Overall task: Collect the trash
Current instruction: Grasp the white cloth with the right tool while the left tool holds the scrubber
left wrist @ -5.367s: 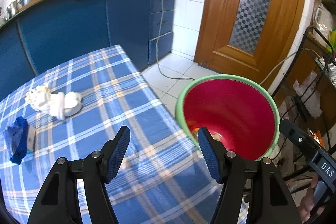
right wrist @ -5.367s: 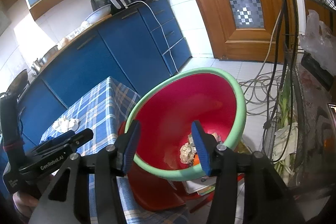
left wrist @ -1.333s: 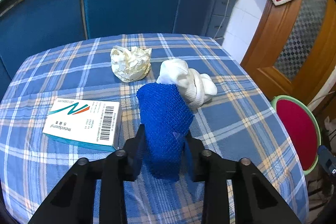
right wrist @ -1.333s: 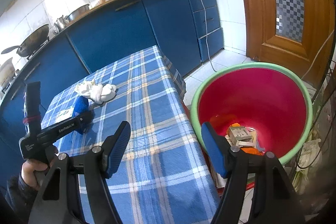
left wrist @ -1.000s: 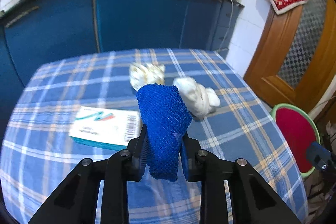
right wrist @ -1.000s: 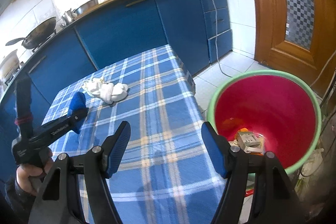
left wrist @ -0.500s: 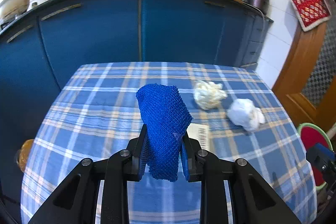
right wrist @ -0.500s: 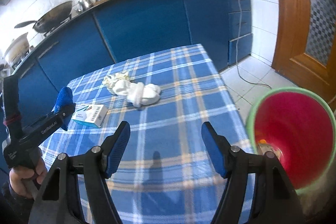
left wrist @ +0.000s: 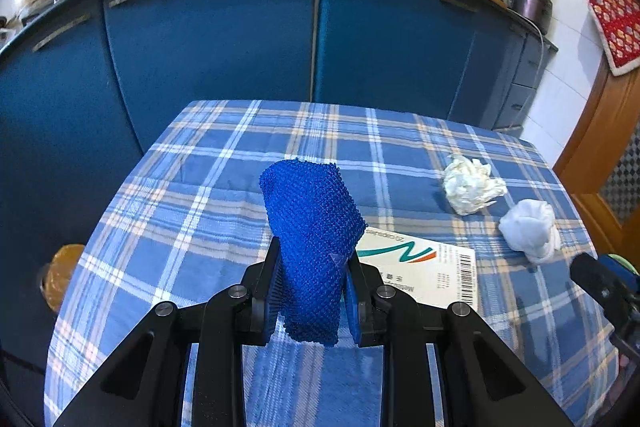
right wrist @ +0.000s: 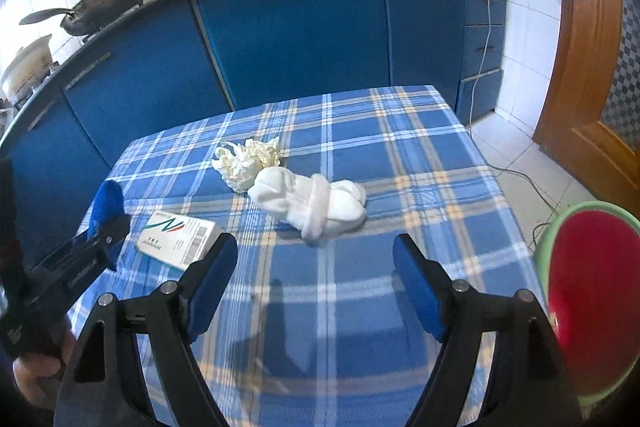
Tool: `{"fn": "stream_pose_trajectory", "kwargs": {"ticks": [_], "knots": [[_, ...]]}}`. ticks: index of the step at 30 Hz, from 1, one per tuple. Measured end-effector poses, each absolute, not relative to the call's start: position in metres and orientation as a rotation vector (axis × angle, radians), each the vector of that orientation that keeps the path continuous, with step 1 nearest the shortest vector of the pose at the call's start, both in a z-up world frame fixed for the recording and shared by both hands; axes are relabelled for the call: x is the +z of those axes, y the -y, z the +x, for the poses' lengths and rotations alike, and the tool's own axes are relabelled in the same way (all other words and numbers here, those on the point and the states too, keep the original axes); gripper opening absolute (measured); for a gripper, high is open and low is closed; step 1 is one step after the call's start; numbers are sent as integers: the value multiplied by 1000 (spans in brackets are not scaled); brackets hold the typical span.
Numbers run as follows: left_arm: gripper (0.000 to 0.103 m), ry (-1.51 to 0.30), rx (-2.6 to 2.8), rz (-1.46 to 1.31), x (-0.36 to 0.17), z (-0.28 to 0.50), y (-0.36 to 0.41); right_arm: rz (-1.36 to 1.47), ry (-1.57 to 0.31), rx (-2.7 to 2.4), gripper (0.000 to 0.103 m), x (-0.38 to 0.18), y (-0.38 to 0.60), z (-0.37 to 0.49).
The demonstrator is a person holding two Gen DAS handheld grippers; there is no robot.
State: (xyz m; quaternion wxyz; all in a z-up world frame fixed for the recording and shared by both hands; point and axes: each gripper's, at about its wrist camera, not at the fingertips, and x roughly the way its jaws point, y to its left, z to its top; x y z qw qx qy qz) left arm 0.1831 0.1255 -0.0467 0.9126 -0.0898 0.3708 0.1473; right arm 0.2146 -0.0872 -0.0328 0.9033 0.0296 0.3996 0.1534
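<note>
Grip on the left gripper (left wrist: 311, 301) is sound: its jaws stand narrow and press both sides of a folded blue knitted cloth (left wrist: 313, 227), which rises upright out of them over the near left part of the plaid-covered table (left wrist: 224, 195). Right gripper (right wrist: 314, 281) carries nothing; its jaws are opening wide, with only bare tablecloth between them, and it hangs above the near edge of the table, pointed toward the litter. Nearest of the remaining items is a flat medicine box (right wrist: 176, 241) with a barcode, lying just beyond the left gripper's tip at near left. Beyond it, about mid-table, a rolled white sock bundle (right wrist: 312, 205) lies touching or almost touching a crumpled cream paper ball (right wrist: 248, 161) on its far left side. The bin, a red bucket with a green rim (right wrist: 592, 307), stands off the table's near right corner. Blue kitchen cabinets (right wrist: 288, 39) close the far side. Judgement: the step in hand appears to be the right gripper's reach for the next piece, most likely the sock bundle straight ahead. To do it well, the jaws should straddle the bundle across its banded middle, descend until the pads are level with its bulk, and close without catching the tablecloth or dragging the paper ball along. The left grip should be kept firm meanwhile, as the cloth is soft and could slip.
</note>
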Motion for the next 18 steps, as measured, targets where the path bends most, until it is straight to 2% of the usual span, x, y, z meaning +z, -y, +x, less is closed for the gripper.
{"fn": "stream_pose_trajectory", "kwargs": {"ticks": [16, 18], "knots": [[27, -798, 303, -218, -64, 190, -133, 122, -883, 295, 82, -64, 68, 267], [27, -799, 302, -218, -65, 190, -133, 121, -891, 295, 79, -66, 66, 270]]}}
